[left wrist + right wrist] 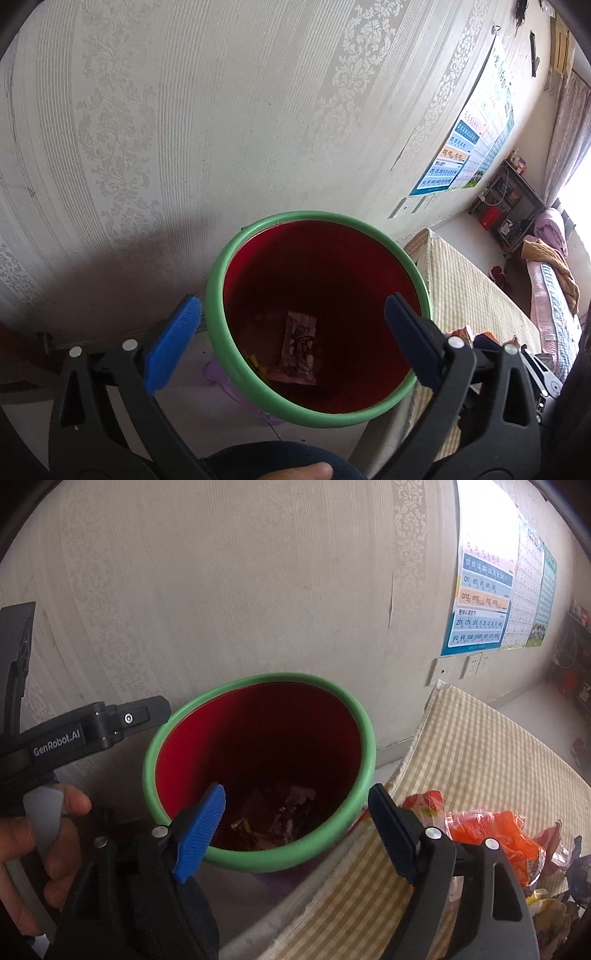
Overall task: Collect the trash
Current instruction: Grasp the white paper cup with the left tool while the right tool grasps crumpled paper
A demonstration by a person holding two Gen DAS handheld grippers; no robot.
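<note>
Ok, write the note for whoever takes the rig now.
Left gripper: open, empty, over the bin.
Right gripper: open, empty, at the bin's near rim.
Bin: red inside, green rim, by the wall beside the checked surface.
Done: some wrappers already lie at the bottom of the bin.
Left: loose trash on the checked surface, right of the bin, including orange and red wrappers. Pick it up and drop it in.

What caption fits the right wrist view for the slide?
Open right claw above a green-rimmed red bin holding wrappers, with more wrappers waiting on the checked surface.
</note>
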